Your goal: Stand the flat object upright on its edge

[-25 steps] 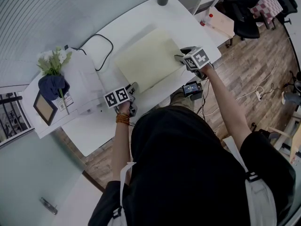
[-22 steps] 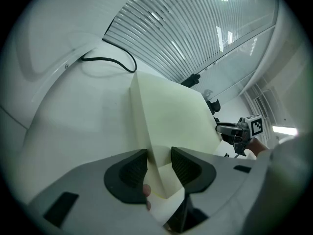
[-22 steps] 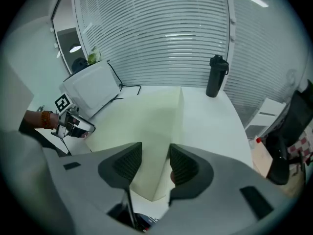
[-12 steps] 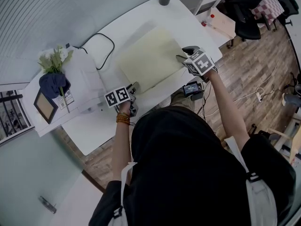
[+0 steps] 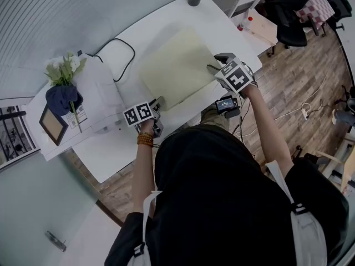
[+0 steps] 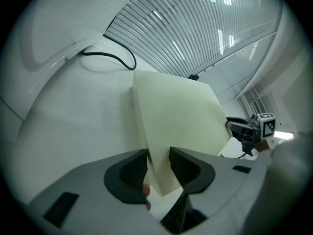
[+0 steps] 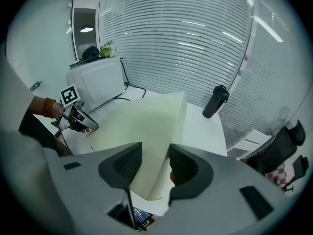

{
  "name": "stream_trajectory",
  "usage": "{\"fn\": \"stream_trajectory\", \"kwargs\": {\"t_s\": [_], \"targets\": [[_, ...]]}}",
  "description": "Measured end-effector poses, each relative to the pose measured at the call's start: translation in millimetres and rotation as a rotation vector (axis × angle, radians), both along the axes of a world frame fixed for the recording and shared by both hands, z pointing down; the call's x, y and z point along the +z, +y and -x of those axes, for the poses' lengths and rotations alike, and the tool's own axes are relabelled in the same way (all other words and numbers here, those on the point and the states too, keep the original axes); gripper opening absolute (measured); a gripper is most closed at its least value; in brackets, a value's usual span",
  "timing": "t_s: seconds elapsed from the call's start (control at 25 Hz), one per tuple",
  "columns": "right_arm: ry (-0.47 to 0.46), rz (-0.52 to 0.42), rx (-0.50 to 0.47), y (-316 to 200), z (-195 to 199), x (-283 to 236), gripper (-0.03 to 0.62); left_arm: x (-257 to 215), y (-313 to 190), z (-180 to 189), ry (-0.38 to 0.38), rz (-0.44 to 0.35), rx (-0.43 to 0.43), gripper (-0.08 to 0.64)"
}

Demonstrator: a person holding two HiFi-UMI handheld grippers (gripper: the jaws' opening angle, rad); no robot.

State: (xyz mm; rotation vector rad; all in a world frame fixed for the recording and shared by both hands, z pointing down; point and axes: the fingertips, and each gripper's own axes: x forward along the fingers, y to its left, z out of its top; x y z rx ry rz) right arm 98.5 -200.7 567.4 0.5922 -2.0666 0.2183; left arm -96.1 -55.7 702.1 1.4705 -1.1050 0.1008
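The pale yellow-green foam slab [image 5: 176,65] is a plain, thick rectangular sheet with square-cut edges, over the middle of the white worktop [image 5: 219,24]. It sits tilted rather than flat: the near edge is raised off the surface, the far edge is low against it, and the broad face is turned upward.

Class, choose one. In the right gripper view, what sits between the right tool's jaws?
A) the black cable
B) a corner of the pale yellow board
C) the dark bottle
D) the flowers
B: the right tool is closed on a near corner of the pale yellow board.
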Motion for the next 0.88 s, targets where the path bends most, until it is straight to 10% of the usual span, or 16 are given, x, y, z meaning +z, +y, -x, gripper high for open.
{"fn": "stream_trajectory", "kwargs": {"t_s": [0.88], "targets": [[0.109, -0.078, -0.075, 18.8, 21.0, -48.3, 0.163, 1.1, -1.1, -2.3, 0.014, -0.005, 0.013, 0.137]]}}
